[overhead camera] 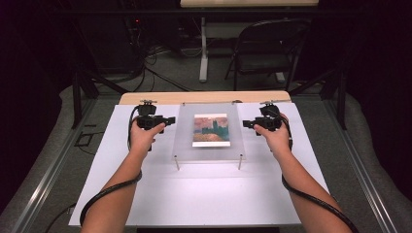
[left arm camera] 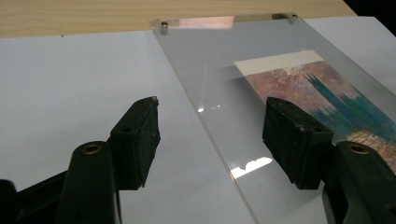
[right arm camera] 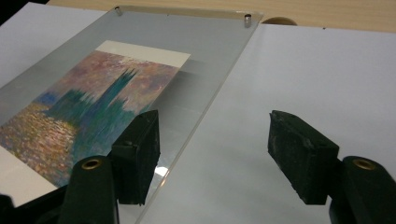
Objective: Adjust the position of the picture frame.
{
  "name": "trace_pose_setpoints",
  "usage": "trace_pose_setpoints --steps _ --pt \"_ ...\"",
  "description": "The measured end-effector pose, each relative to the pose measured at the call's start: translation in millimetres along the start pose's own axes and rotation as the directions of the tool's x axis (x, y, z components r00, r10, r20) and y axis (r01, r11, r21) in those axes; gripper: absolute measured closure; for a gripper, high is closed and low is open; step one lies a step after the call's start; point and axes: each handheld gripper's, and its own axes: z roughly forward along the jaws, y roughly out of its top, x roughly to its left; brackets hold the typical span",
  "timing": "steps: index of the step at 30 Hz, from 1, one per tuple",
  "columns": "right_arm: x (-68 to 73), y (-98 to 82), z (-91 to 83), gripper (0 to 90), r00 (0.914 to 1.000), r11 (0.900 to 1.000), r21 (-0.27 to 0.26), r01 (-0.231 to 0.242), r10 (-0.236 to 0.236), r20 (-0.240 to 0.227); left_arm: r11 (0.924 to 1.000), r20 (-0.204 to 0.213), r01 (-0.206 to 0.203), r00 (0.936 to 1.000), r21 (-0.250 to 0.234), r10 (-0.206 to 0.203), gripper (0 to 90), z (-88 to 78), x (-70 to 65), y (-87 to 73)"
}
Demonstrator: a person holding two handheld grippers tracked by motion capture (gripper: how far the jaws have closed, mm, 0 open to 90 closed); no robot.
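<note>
Two tools, one in each of your hands, flank the clear panel [overhead camera: 210,132], the landmark for every entry below.

Clear panel: a see-through sheet raised on small metal posts [overhead camera: 177,163] at its corners, lying over the white sheet [overhead camera: 194,194] on the counter [overhead camera: 204,97]. Its far edge reaches the counter's bare wooden strip.

Picture [overhead camera: 211,129]: a painted print in purple, teal and orange with a pale border, lying flat under the middle of the panel.

Left tool [overhead camera: 171,120]: at the panel's left edge, pointing toward it, jaws wide with nothing gripped. In the left gripper view one jaw hangs over the white sheet beside the panel, the other over the panel itself, so the edge [left arm camera: 212,135] runs between them.

Right tool [overhead camera: 246,124]: at the panel's right edge, pointing toward it, jaws wide and holding nothing. In the right gripper view the panel's right edge [right arm camera: 205,112] runs between the jaws.

Chair [overhead camera: 269,46]: on the floor well beyond the panel's far edge.
</note>
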Motion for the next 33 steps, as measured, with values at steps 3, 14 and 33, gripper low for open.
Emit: trace_pose_setpoints --steps 3,14,33 --pt "-2.8 -1.5 7.2 34.3 0.9989 0.999 0.010 -0.045 0.045 -0.017 0.9998 -0.004 0.017 0.9998 0.014 -0.017 36.2 6.2 3.3 0.2" --pt "-4.4 -2.2 30.3 34.2 0.9972 0.997 0.045 -0.068 0.070 -0.028 0.9957 0.004 0.072 0.9973 0.057 -0.073 36.5 35.2 3.8 -3.3" --pt "3.7 2.4 56.5 34.2 0.9922 0.992 0.100 -0.073 0.083 -0.094 0.9919 0.044 0.077 0.9957 0.101 -0.081 36.6 69.6 -8.5 -0.5"
